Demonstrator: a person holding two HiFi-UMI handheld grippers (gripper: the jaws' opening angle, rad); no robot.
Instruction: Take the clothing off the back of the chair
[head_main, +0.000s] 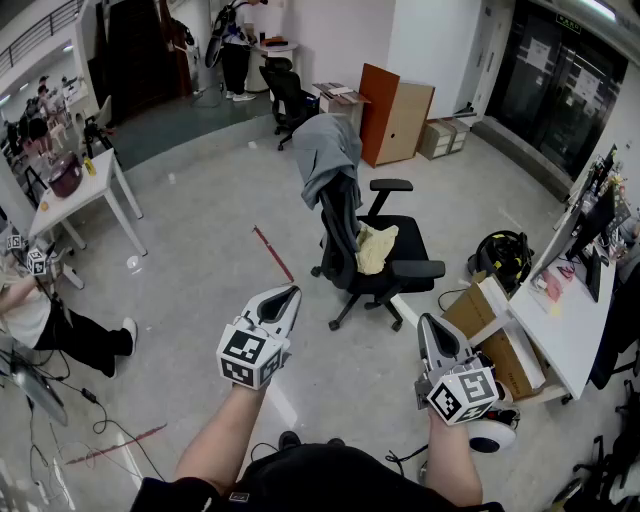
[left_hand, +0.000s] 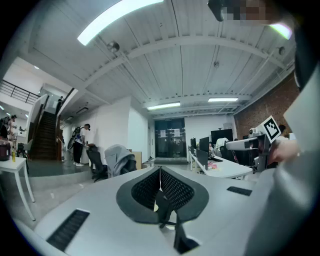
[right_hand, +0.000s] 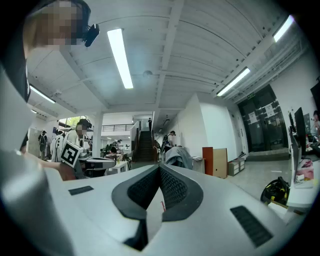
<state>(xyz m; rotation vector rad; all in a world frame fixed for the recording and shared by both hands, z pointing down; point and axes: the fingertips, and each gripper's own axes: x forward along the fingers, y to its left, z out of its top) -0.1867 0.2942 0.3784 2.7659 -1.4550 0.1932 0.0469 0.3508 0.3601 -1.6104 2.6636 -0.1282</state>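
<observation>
Held left tool (head_main: 289, 294) and right tool (head_main: 430, 322) side by side, well short of the black office chair (head_main: 385, 268), jaws of each pressed together with nothing between them. Saw grey clothing (head_main: 325, 150) draped over the chair's back, untouched. Noted a yellow cloth (head_main: 375, 247) on the chair's seat, an orange cabinet (head_main: 395, 120) beyond the chair, cardboard boxes (head_main: 495, 335) right of the chair, and a red strip (head_main: 272, 253) on the floor (head_main: 200, 250) left of the chair.

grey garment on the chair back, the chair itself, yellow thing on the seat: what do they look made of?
Grey garment: soft matte fabric, maybe knit or fleece; it drapes in loose folds.
Office chair: matte black; the seat looks upholstered, the arms and base likely plastic.
Yellow thing: probably a crumpled pale cloth; too small to be sure.
</observation>
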